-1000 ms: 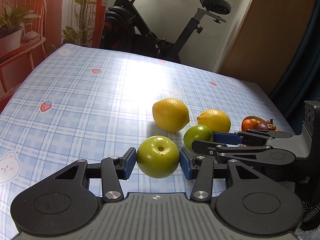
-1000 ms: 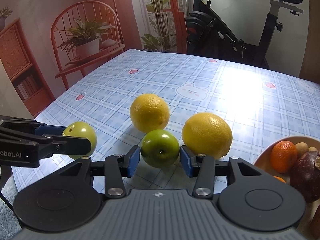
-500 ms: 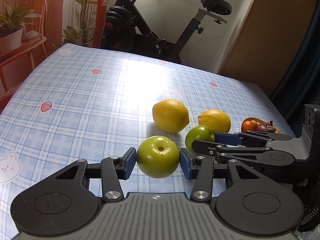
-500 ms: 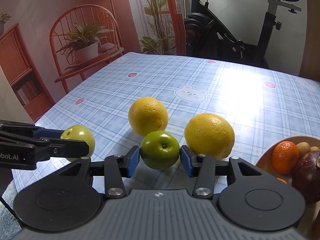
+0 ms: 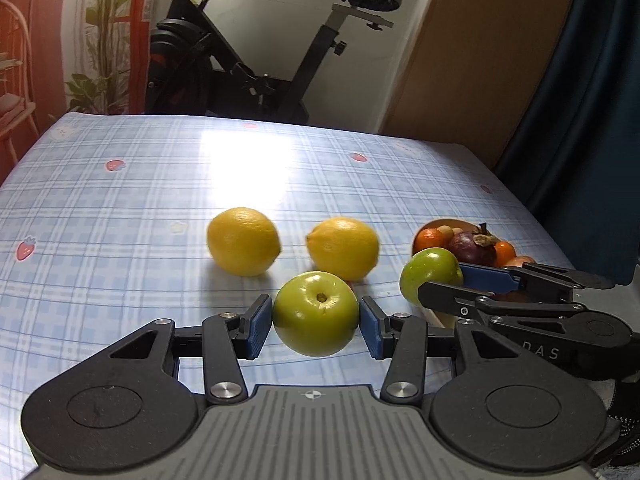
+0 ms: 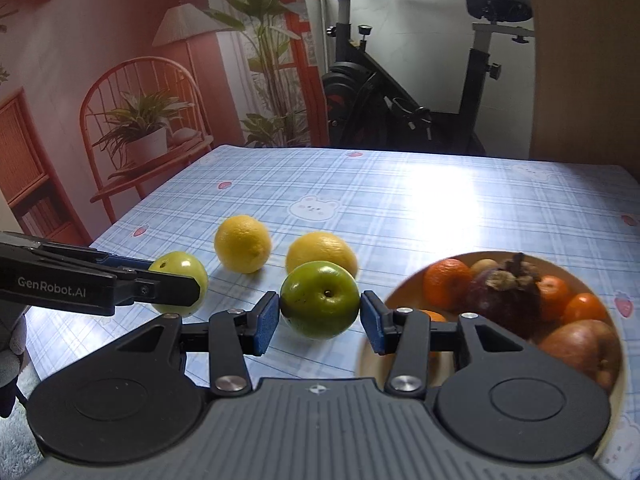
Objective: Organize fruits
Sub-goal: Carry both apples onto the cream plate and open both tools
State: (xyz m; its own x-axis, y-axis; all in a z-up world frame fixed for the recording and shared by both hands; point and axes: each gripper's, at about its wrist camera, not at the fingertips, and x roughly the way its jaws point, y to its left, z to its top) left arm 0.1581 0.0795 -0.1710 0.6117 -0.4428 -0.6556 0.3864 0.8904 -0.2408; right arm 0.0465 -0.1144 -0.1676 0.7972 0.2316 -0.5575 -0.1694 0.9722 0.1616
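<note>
My left gripper (image 5: 316,320) is shut on a light green apple (image 5: 316,314), its blue pads pressed on both sides. My right gripper (image 6: 320,316) is shut on a darker green apple (image 6: 320,300), held beside the left rim of the fruit bowl (image 6: 404,292). In the left wrist view the right gripper (image 5: 440,284) and its apple (image 5: 430,276) hang in front of the bowl (image 5: 434,226). Two lemons (image 5: 244,240) (image 5: 344,248) lie on the checked cloth behind both apples. The right wrist view shows the left gripper (image 6: 176,284) to the left with its apple (image 6: 180,276).
The bowl holds mandarins (image 6: 446,282), a dark mangosteen (image 6: 504,292) and a brownish fruit (image 6: 580,344). An exercise bike (image 5: 256,76) stands beyond the table's far edge. A red chair with a potted plant (image 6: 144,144) stands off the left side. A dark curtain (image 5: 580,120) hangs on the right.
Both grippers have carried their apples to the right, toward the bowl. The bowl now fills the right side of the right wrist view, and the lemons have slid left.
</note>
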